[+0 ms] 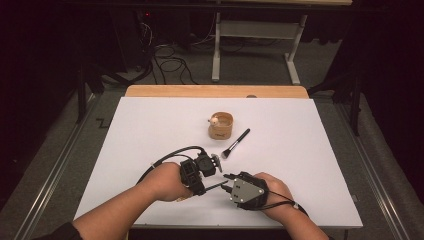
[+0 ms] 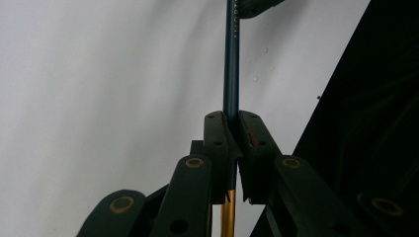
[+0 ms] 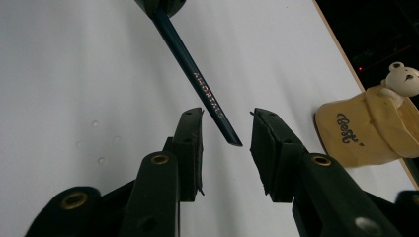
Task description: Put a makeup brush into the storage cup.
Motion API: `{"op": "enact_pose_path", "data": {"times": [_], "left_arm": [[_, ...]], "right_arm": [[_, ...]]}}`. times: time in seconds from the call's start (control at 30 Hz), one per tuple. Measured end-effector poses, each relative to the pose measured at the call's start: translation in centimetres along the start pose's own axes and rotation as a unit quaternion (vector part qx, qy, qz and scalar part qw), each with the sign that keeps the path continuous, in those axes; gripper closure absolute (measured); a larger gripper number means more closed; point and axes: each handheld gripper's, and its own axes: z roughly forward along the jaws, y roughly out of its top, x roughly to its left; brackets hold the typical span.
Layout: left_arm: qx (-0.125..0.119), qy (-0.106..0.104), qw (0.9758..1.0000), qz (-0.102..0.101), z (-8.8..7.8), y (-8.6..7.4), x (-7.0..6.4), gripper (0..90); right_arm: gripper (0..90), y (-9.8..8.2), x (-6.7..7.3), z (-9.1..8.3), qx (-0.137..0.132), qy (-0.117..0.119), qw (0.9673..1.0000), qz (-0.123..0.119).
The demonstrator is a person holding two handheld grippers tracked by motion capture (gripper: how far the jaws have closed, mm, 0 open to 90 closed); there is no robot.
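Note:
A slim dark teal brush handle (image 2: 231,59) with pale lettering and a gold section (image 2: 227,212) is clamped in my left gripper (image 2: 232,121), which is shut on it. In the high view that left gripper (image 1: 204,189) sits near the table's front edge, and the handle (image 1: 216,186) runs right toward my right gripper (image 1: 227,183). The right gripper (image 3: 227,112) is open. The handle's free tip (image 3: 232,138) lies in the gap between its pads, touching neither.
A tan pouch-like cup (image 1: 220,126) with a small white bear (image 3: 402,76) stands at mid-table. A second, black-handled makeup brush (image 1: 236,142) lies just right of it on the white sheet (image 1: 150,130). The wooden table edge (image 1: 215,91) is behind.

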Motion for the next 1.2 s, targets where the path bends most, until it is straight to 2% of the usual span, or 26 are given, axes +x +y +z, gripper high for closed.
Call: {"op": "enact_pose_path", "data": {"times": [0.1,0.13,0.53,0.6,0.83,0.9,1.2], "left_arm": [[0.004,-0.002,1.0,0.003,0.1,0.1,0.0,83.0],[0.005,-0.002,1.0,0.002,0.2,0.1,0.1,83.0],[0.01,-0.004,0.9999,0.002,0.3,0.5,0.1,83.0],[0.011,-0.004,0.9999,0.002,0.3,0.6,0.0,83.0],[0.017,-0.005,0.9998,0.004,-0.2,0.7,0.0,83.0],[0.022,-0.005,0.9997,0.006,-0.2,0.8,0.0,83.1],[0.028,-0.011,0.9995,0.007,-0.1,1.1,0.1,83.0]], "right_arm": [[67.1,0.2,0.2,0.2,0.002,0.009,0.9999,-0.011],[67.3,0.2,0.2,0.2,0.006,0.011,0.9997,-0.022],[73.8,0.4,0.2,0.3,0.004,0.017,0.9991,-0.038],[74.3,0.4,0.1,0.4,0.003,0.017,0.9986,-0.05],[75.5,0.4,0.1,0.3,0.001,0.016,0.9982,-0.059],[75.7,0.5,0.1,0.3,0.002,0.017,0.9984,-0.054],[78.3,0.5,0.2,0.4,0.011,0.018,0.9973,-0.071]]}}
